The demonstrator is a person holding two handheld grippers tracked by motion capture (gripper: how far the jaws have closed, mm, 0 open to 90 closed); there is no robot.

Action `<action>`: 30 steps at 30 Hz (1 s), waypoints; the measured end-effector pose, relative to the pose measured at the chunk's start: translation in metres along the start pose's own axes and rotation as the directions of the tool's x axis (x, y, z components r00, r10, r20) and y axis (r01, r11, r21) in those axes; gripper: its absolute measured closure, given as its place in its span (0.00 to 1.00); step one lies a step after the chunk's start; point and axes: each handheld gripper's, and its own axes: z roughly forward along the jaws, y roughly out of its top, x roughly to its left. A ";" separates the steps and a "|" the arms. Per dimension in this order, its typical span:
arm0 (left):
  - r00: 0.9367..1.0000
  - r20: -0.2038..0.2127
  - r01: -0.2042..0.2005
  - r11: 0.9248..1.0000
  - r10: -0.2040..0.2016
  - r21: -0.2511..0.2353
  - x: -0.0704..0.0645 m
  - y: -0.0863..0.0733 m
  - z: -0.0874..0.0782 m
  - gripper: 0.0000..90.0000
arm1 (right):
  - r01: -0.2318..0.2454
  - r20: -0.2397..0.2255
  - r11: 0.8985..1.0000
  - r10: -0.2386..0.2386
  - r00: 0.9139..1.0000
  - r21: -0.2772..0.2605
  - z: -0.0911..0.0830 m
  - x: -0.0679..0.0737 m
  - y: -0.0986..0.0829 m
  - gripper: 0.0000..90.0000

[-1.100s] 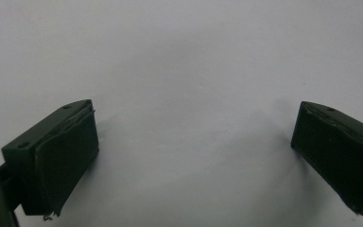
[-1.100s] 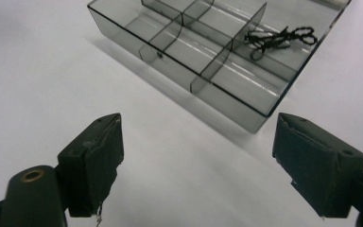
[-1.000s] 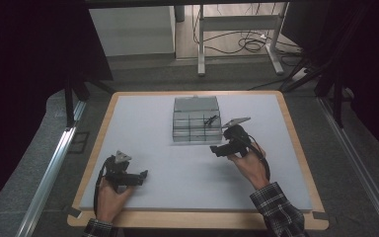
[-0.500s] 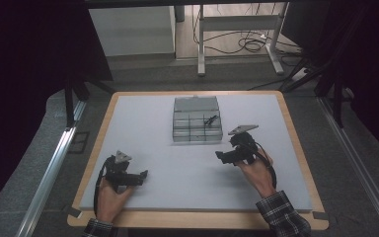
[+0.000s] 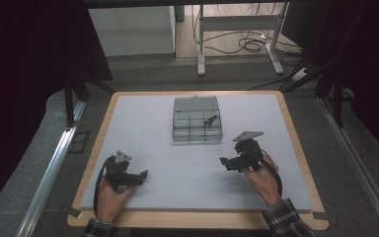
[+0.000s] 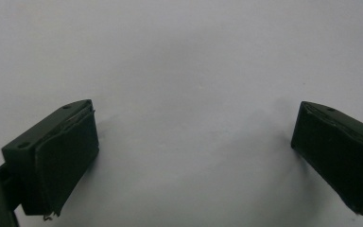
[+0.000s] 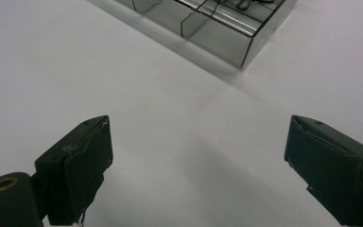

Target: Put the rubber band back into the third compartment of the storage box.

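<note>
A clear plastic organizer box [image 5: 197, 120] with several compartments sits on the white table mat at the far middle; a small dark item [image 5: 210, 120] lies in one right-hand compartment. My right gripper [image 5: 225, 163] is open, low over the mat, in front and to the right of the box. In the right gripper view its jaws stand wide apart [image 7: 196, 163] with nothing between them, and the box corner [image 7: 217, 28] is at the top. My left gripper [image 5: 142, 175] rests near the front left, open over bare mat [image 6: 194, 142].
The white mat [image 5: 158, 118] covers a wooden-edged table [image 5: 296, 143]. Beyond the far edge stand metal table legs [image 5: 201, 44] and cables on the floor [image 5: 249, 42]. Aluminium rails run along both sides [image 5: 54, 163].
My right gripper has drawn back from the box toward the front right of the mat. The left gripper has stayed in place.
</note>
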 end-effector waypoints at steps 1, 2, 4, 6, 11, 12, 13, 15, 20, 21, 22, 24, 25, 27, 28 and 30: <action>1.000 0.000 0.000 1.000 0.000 0.000 0.000 0.000 0.000 0.02 | 0.002 0.003 1.000 -0.002 1.000 -0.001 -0.001 0.000 -0.001 0.09; 1.000 0.000 0.000 1.000 0.000 0.000 0.000 0.000 0.000 0.02 | -0.001 0.005 1.000 0.001 1.000 -0.001 -0.002 0.000 -0.003 0.08; 1.000 0.000 0.000 1.000 0.000 0.000 0.000 0.000 0.000 0.02 | -0.001 0.004 1.000 0.001 1.000 -0.001 -0.004 0.000 -0.006 0.08; 1.000 0.000 0.000 1.000 0.000 0.000 0.000 0.000 0.000 0.02 | 0.001 0.006 1.000 -0.001 1.000 -0.003 -0.006 0.001 -0.009 0.08; 1.000 0.000 0.000 1.000 0.000 0.000 0.000 0.000 0.000 0.02 | -0.002 0.002 1.000 0.002 1.000 -0.006 -0.011 0.003 -0.018 0.08; 1.000 0.000 0.000 1.000 0.000 0.000 0.000 0.000 0.000 0.02 | -0.001 0.000 1.000 0.001 1.000 -0.006 -0.012 0.003 -0.019 0.08; 1.000 0.000 0.000 1.000 0.000 0.000 0.000 0.000 0.000 0.02 | -0.002 0.000 1.000 0.002 1.000 -0.006 -0.013 0.003 -0.021 0.08; 1.000 0.000 0.000 1.000 0.000 0.000 0.000 0.000 0.000 0.02 | -0.005 -0.002 1.000 0.005 1.000 -0.007 -0.014 0.002 -0.023 0.08; 1.000 0.000 0.000 1.000 0.000 0.000 0.000 0.000 0.000 0.02 | -0.015 -0.002 1.000 0.015 1.000 -0.013 -0.020 0.002 -0.033 0.08; 1.000 0.000 0.000 1.000 0.000 0.000 0.000 0.000 0.000 0.02 | -0.016 0.000 1.000 0.016 1.000 -0.011 -0.021 0.002 -0.035 0.07; 1.000 0.000 0.000 1.000 0.000 0.000 0.000 0.000 0.000 0.02 | -0.018 0.003 1.000 0.018 1.000 -0.009 -0.021 0.002 -0.038 0.07; 1.000 0.000 0.000 1.000 0.000 0.000 0.000 0.000 0.000 0.02 | -0.022 0.001 1.000 0.022 1.000 -0.009 -0.023 0.001 -0.042 0.08; 1.000 0.000 0.000 1.000 0.000 0.000 0.000 0.000 0.000 0.02 | -0.024 0.001 1.000 0.024 1.000 -0.008 -0.024 0.001 -0.044 0.07; 1.000 0.000 -0.001 1.000 0.001 0.000 0.000 0.000 0.000 0.02 | -0.029 0.003 1.000 0.029 1.000 -0.008 -0.025 0.001 -0.046 0.07; 1.000 0.000 0.000 1.000 0.000 0.000 0.000 0.000 0.000 0.02 | -0.028 0.003 1.000 0.028 1.000 -0.010 -0.027 0.001 -0.048 0.08; 1.000 0.000 -0.001 1.000 0.001 0.000 0.000 0.000 0.000 0.02 | -0.034 0.011 0.999 0.034 0.999 -0.020 -0.032 0.000 -0.052 0.08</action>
